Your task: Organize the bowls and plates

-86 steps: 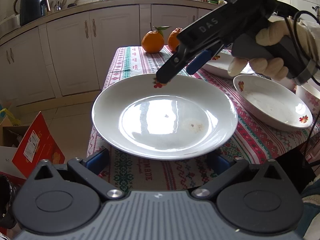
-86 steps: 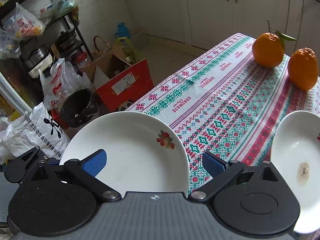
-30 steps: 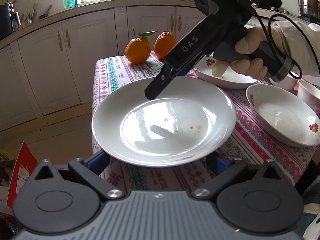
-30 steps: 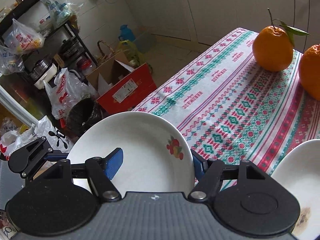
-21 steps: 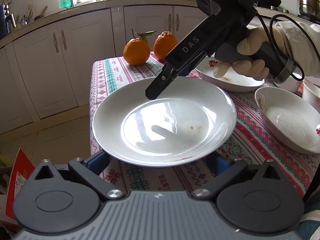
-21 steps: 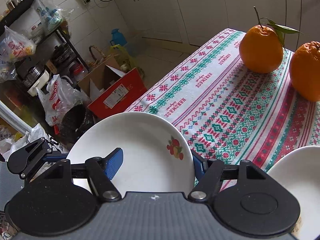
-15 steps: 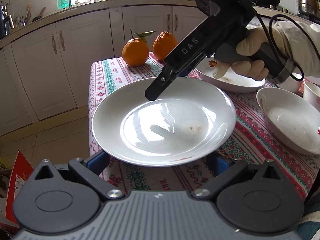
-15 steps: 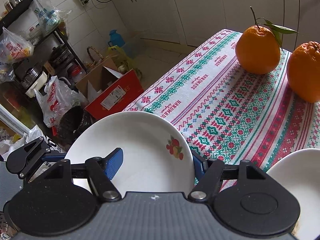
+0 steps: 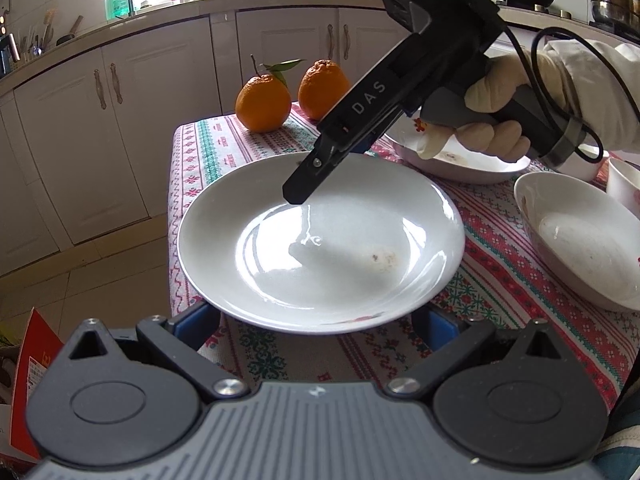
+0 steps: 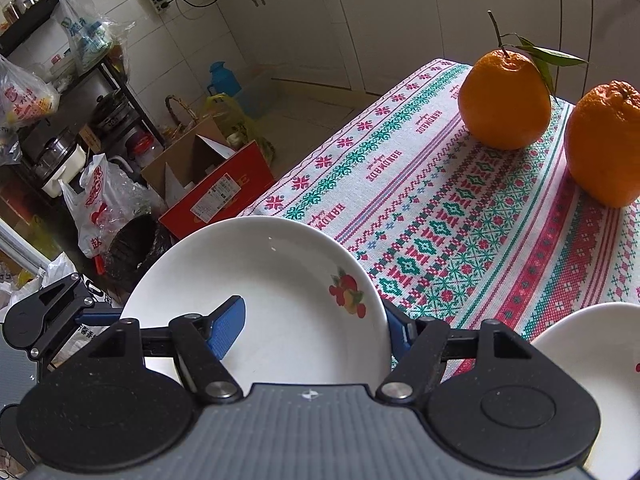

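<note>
White plate [image 10: 280,300] sits between the right gripper [image 10: 316,322] fingers, whose jaws have just been opening, straddling its far rim; the gloved hand [image 9: 496,120] angles it downward. Left gripper's [image 9: 320,322] state is unclear.

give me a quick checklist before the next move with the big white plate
1. Plate rim between right gripper jaws, which have just been opening: ok.
2. Right pads pressing the rim: cannot tell.
3. Left gripper supporting plate: cannot tell, contact hidden beneath.
4. Plate fully over tablecloth: not ok, overhangs the edge.
5. Oranges clear of plate: ok.
6. Bowl apart from plate: ok.
</note>
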{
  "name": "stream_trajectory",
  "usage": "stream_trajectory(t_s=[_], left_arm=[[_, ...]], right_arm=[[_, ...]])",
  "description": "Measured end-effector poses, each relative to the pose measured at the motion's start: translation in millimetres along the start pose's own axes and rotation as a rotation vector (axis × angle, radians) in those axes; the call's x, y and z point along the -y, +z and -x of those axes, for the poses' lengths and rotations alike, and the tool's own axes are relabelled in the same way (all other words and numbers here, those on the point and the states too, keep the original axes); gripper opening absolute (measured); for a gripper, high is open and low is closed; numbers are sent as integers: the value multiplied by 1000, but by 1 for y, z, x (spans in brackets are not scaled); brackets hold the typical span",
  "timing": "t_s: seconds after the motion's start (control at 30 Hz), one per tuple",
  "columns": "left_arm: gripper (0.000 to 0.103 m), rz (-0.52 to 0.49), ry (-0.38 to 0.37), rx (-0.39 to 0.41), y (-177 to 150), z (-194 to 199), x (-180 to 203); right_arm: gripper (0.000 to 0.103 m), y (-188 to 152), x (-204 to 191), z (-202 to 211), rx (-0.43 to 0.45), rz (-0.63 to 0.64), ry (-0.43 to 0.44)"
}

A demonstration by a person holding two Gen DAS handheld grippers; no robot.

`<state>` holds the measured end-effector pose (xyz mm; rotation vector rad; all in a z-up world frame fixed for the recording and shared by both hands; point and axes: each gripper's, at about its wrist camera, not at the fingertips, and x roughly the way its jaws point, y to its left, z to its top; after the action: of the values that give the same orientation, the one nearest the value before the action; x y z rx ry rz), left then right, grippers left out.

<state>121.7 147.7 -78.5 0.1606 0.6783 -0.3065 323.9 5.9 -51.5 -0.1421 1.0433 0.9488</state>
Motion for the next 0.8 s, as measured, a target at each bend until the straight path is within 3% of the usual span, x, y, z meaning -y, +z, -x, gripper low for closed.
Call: stream_trajectory(t_s=[0.2, 0.53, 0.8], left_arm=[[102, 25, -15, -6, 1, 3, -3], [102, 89, -4, -11, -6, 32, 6], [102, 80, -27, 0, -8, 56, 35]], right_arm=[[99, 0, -12, 4, 7, 39, -8], [103, -10, -42, 54, 87, 118, -89], [103, -53, -81, 118, 166, 194, -167]])
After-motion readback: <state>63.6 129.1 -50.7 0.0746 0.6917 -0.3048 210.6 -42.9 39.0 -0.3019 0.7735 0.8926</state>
